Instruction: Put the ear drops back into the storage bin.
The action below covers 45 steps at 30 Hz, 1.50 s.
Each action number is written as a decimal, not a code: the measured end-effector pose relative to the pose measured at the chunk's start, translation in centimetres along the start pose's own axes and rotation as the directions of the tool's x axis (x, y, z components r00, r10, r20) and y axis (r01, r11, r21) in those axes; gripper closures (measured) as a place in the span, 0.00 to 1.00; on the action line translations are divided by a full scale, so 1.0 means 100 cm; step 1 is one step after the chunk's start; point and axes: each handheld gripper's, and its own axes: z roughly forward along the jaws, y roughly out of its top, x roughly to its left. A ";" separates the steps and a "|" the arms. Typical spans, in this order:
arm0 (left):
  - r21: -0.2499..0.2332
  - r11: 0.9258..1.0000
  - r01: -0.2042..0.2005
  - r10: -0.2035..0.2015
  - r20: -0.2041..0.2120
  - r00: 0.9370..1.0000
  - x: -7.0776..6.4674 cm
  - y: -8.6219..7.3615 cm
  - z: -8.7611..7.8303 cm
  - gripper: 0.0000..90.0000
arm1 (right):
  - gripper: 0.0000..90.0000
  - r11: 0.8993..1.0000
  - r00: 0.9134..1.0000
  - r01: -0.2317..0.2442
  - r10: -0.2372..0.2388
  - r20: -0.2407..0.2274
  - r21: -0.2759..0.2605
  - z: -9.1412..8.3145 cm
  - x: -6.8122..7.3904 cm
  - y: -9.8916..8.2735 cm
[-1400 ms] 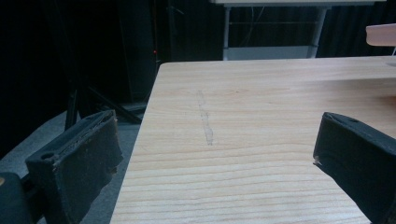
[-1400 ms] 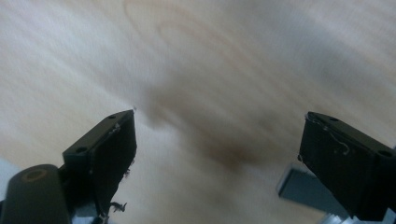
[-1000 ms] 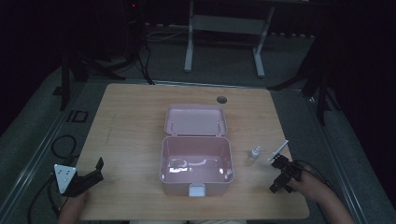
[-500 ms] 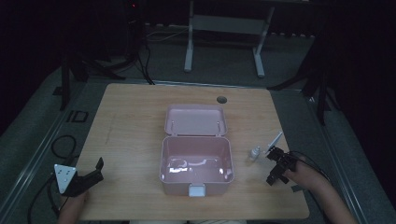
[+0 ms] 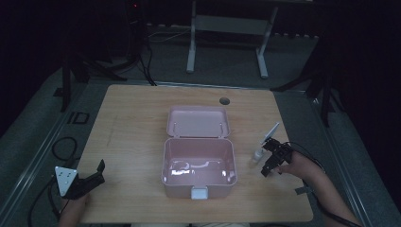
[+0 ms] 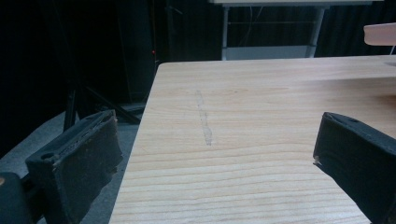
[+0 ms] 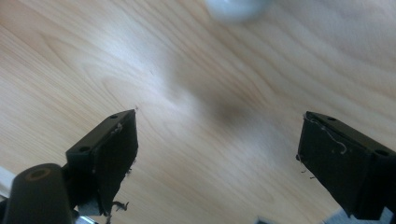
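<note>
An open pink box (image 5: 199, 178) stands mid-table, its lid (image 5: 197, 122) leaning back behind it. A small white bottle (image 5: 257, 154) stands to the right of the box. My right gripper (image 5: 265, 159) is open just right of the bottle and points at it. In the right gripper view the bottle (image 7: 235, 6) is a pale blur at the top edge, beyond the right gripper (image 7: 217, 135) with nothing between its jaws. My left gripper (image 5: 100, 172) is open near the table's front left corner. In its own view the left gripper (image 6: 215, 140) frames bare wood.
The wooden table (image 5: 137, 123) has a round cable hole (image 5: 224, 100) at the back. A corner of the pink box (image 6: 380, 34) shows at the far right of the left gripper view. Cables and metal stand legs lie on the dark floor around the table.
My right gripper has moved left across the table, closer to the small bottle. The left gripper has stayed where it was.
</note>
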 end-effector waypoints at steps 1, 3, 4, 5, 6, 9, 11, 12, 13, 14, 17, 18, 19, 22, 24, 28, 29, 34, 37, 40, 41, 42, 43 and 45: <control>0.000 1.000 0.000 0.000 0.000 1.000 0.000 0.000 0.000 0.01 | 0.13 1.000 1.000 -0.005 0.005 0.009 -0.003 -0.001 0.001 0.003; 0.000 1.000 0.000 0.000 0.001 1.000 0.000 0.000 0.000 0.01 | 0.13 1.000 1.000 -0.006 0.006 0.010 -0.015 -0.002 0.001 0.008; 0.000 1.000 0.000 0.000 0.001 1.000 0.000 0.000 0.000 0.01 | 0.13 1.000 1.000 -0.006 0.006 0.006 -0.021 -0.003 0.001 0.012; -0.001 1.000 0.000 0.000 0.001 1.000 0.000 0.000 0.000 0.01 | 0.13 1.000 1.000 -0.009 0.009 0.012 -0.024 -0.004 0.001 0.016; 0.000 1.000 0.000 0.000 0.001 1.000 0.000 0.000 0.000 0.01 | 0.13 1.000 1.000 -0.016 0.016 0.009 -0.027 -0.004 0.001 0.019; 0.000 1.000 -0.001 0.001 0.002 1.000 0.000 0.000 0.000 0.01 | 0.14 0.999 1.000 -0.027 0.027 0.014 -0.037 -0.006 -0.001 0.028; 0.000 1.000 -0.001 0.001 0.003 1.000 0.000 0.000 0.000 0.01 | 0.15 0.999 0.999 -0.032 0.033 0.019 -0.037 -0.007 -0.003 0.033; -0.001 1.000 -0.001 0.001 0.004 1.000 0.000 0.000 0.000 0.01 | 0.16 0.999 0.999 -0.033 0.034 0.023 -0.032 -0.007 -0.003 0.036; 0.000 1.000 -0.002 0.002 0.004 1.000 0.000 0.000 0.000 0.01 | 0.17 0.999 0.999 -0.036 0.036 0.020 -0.030 -0.006 -0.003 0.040; -0.001 1.000 -0.001 0.001 0.004 1.000 0.000 0.000 0.000 0.01 | 0.18 0.999 0.999 -0.042 0.043 0.021 -0.030 -0.006 -0.004 0.043; -0.001 1.000 -0.001 0.001 0.006 1.000 0.000 0.000 0.000 0.01 | 0.24 0.999 0.999 -0.043 0.043 0.008 -0.011 -0.003 -0.004 0.050; -0.001 1.000 -0.002 0.002 0.006 1.000 0.000 0.000 0.000 0.01 | 0.25 0.999 0.999 -0.046 0.046 0.007 -0.007 -0.002 -0.003 0.052; -0.001 1.000 -0.002 0.002 0.006 1.000 0.000 0.000 0.000 0.01 | 0.26 0.999 0.999 -0.046 0.046 0.010 -0.002 -0.001 -0.003 0.055; -0.002 1.000 -0.002 0.002 0.007 1.000 0.000 0.000 0.000 0.01 | 0.32 0.998 0.998 -0.059 0.059 0.011 0.010 0.002 -0.004 0.060; -0.002 1.000 -0.002 0.002 0.007 1.000 0.000 0.000 0.000 0.01 | 0.38 0.998 0.999 -0.052 0.052 0.015 0.025 0.005 -0.004 0.062; -0.002 1.000 -0.002 0.002 0.007 1.000 0.000 0.000 0.000 0.01 | 0.42 0.998 0.998 -0.053 0.052 0.017 0.042 0.009 -0.003 0.065; -0.002 1.000 -0.002 0.002 0.008 1.000 0.000 0.000 0.000 0.01 | 0.45 0.998 0.999 -0.047 0.046 0.022 0.042 0.011 -0.003 0.066; -0.002 1.000 -0.002 0.002 0.007 1.000 0.000 0.000 0.000 0.01 | 0.58 0.998 0.999 -0.043 0.041 0.035 0.042 0.011 -0.004 0.067; -0.002 1.000 -0.003 0.003 0.007 1.000 0.000 0.000 0.000 0.01 | 0.63 0.998 0.999 -0.026 0.023 0.049 0.058 0.013 -0.004 0.067; -0.001 1.000 -0.003 0.003 0.007 1.000 0.000 0.000 0.000 0.01 | 0.65 0.998 0.998 -0.008 0.004 0.058 0.064 0.015 -0.002 0.067; -0.001 1.000 -0.003 0.003 0.007 1.000 0.000 0.000 0.000 0.01 | 0.65 0.998 0.998 0.002 -0.006 0.062 0.065 0.015 -0.001 0.067; -0.001 1.000 -0.003 0.003 0.007 1.000 0.000 0.000 0.000 0.01 | 0.66 0.998 0.997 0.015 -0.019 0.071 0.066 0.015 0.000 0.067; -0.001 1.000 -0.003 0.003 0.007 1.000 0.000 0.000 0.000 0.01 | 0.66 0.997 0.997 0.018 -0.023 0.077 0.069 0.015 0.001 0.067; -0.001 1.000 -0.003 0.003 0.007 1.000 0.000 0.000 0.000 0.01 | 0.66 0.996 0.995 0.047 -0.053 0.084 0.078 0.015 0.003 0.067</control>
